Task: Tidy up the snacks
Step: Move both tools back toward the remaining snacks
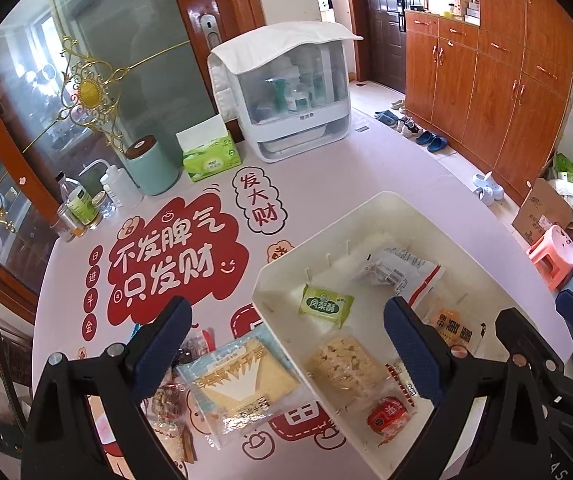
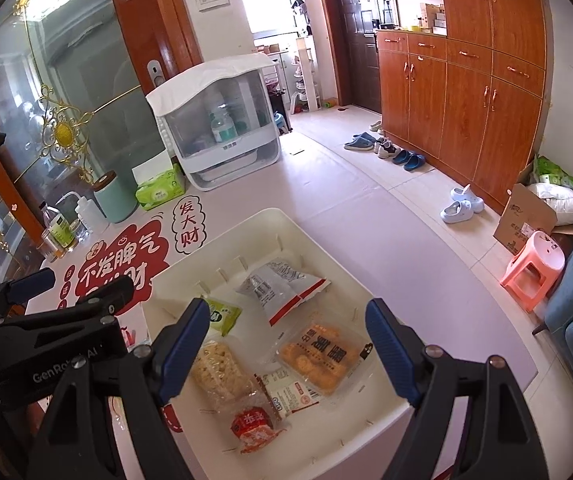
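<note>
Cream plastic forms the bin [image 1: 270, 280] into which the snacks are being gathered, and most of them already lie loose on its floor: a green packet [image 1: 326, 305], a grey-and-white pouch with a red edge [image 1: 398, 272], an orange tray pack [image 2: 322, 356], a puffed rice bar [image 1: 344, 364] and a small red-wrapped piece [image 2: 252, 426].

Both tools are empty. The left gripper [image 1: 286, 344] has its jaws spread wide, and they straddle the bin's near wall: between them lies a pale blue cracker pack [image 1: 242, 384], flat on the pink tabletop [image 1: 326, 176] just outside the bin, its corner touching or slightly under the rim. That pack is, by my reading, the next thing to go in, which would explain why the jaws are held apart above it.

The right gripper [image 2: 286, 344] is likewise parted wide and hangs over the bin's contents, with the rice bar by its left finger and the orange tray pack nearer its right finger.

Beyond the left gripper's left finger lies a heap of dark and clear wrappers [image 1: 174, 404]; the finger hides much of it, so how many snacks remain there is hard to say. They look unsorted.
</note>
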Motion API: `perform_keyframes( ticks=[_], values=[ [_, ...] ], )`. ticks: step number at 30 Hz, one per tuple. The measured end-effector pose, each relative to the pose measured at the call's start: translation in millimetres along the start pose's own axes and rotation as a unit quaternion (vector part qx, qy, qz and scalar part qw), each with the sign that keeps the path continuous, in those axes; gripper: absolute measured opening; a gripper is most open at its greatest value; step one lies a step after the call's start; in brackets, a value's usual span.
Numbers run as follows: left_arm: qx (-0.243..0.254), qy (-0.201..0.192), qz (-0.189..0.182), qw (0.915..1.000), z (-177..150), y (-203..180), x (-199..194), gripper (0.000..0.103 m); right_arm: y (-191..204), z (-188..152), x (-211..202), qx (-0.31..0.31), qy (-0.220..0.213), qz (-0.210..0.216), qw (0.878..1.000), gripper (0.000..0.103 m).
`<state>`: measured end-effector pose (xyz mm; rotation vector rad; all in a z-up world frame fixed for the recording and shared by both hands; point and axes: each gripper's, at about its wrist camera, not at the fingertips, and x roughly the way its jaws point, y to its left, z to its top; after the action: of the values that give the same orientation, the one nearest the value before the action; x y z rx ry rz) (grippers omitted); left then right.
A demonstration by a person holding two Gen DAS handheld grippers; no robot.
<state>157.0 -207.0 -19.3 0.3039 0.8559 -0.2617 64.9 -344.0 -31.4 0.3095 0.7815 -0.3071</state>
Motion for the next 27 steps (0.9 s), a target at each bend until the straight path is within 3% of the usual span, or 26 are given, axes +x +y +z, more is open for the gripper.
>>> perform_keyframes(
  ticks=[7, 12, 20, 27],
  values=[
    [-0.029, -0.010, 0.020, 0.9993, -9, 34, -12, 0.096, 24, -4, -5, -0.021, 0.001, 0.015, 1.000, 0.081],
    [-0.069, -0.014, 0.054, 0.9961, -23, 79, -25, 0.096, 52, -3, -7, -0.050, 0.000, 0.040, 0.998, 0.081],
    [-0.150, -0.029, 0.124, 0.9805, -54, 179, -59, 0.096, 112, 5, -7, -0.120, -0.005, 0.082, 0.989, 0.081],
    [-0.175, -0.038, 0.185, 0.9663, -83, 258, -72, 0.097, 171, 15, 1, -0.156, 0.004, 0.116, 0.981, 0.081]
  ],
)
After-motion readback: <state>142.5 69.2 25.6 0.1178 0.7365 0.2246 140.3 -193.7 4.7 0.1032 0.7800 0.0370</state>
